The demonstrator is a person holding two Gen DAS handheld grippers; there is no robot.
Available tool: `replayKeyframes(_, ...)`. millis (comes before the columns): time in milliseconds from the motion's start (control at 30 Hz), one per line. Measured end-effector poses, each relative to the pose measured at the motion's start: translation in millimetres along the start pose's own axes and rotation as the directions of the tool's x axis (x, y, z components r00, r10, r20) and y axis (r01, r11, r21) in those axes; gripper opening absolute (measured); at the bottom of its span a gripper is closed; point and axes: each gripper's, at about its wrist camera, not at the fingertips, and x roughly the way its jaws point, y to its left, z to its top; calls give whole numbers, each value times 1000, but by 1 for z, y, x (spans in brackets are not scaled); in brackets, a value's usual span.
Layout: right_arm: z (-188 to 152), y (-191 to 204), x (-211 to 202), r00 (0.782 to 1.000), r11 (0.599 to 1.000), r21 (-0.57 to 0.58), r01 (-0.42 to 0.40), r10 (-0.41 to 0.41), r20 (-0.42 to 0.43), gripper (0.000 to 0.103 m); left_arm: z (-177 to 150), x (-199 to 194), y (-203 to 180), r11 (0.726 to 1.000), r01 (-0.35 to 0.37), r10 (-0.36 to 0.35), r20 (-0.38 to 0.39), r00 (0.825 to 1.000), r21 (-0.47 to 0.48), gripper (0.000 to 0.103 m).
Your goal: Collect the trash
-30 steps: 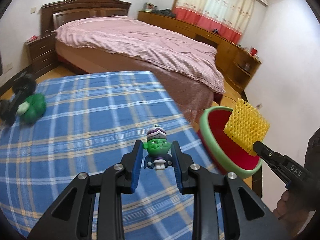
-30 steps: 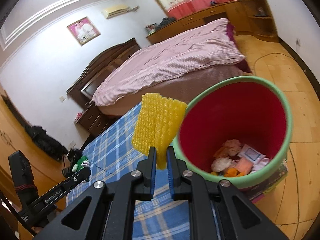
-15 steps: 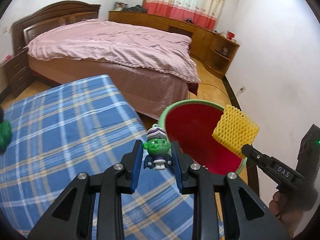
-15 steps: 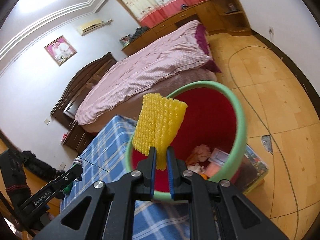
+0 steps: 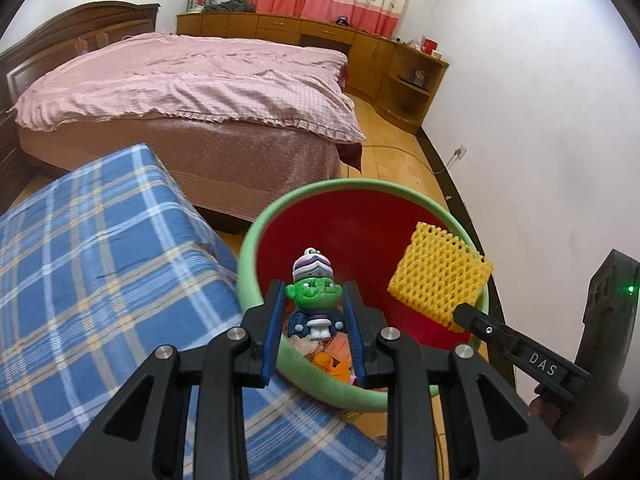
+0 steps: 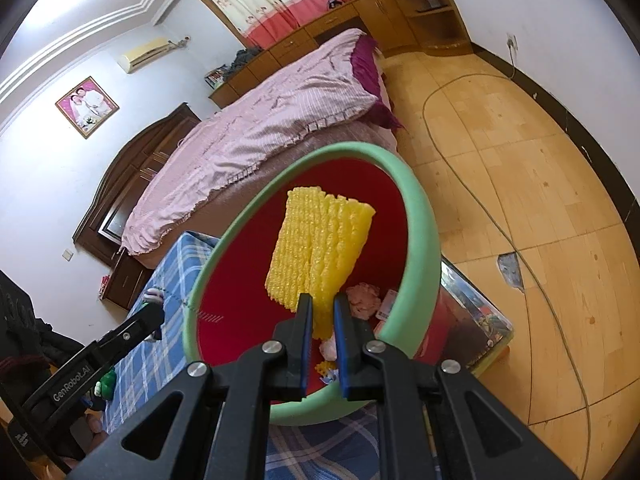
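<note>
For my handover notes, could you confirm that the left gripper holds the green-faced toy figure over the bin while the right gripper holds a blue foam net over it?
Not quite: the foam net is yellow, not blue, as the right wrist view shows. The rest stands: the left gripper holds the green-faced toy figure over the bin, and the right gripper holds the net over it too.

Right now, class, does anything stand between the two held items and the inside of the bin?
Nothing visible does. The left gripper holds the green figurine and the right gripper holds the yellow foam net, both over the open mouth of the green-rimmed bin, which has no lid.
</note>
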Motion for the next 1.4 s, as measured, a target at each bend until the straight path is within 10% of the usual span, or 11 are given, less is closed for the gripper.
replayKeyframes(567, -1, 9, 2, 1000, 1000, -23, 13, -13, 8, 39, -1, -11, 10, 999, -32, 32, -2, 999, -34, 40)
replayKeyframes(1400, -48, 107, -39, 998, 961, -267, -68, 68, -7, 71, -42, -115, 81, 952, -252, 262, 42, 964, -174, 50)
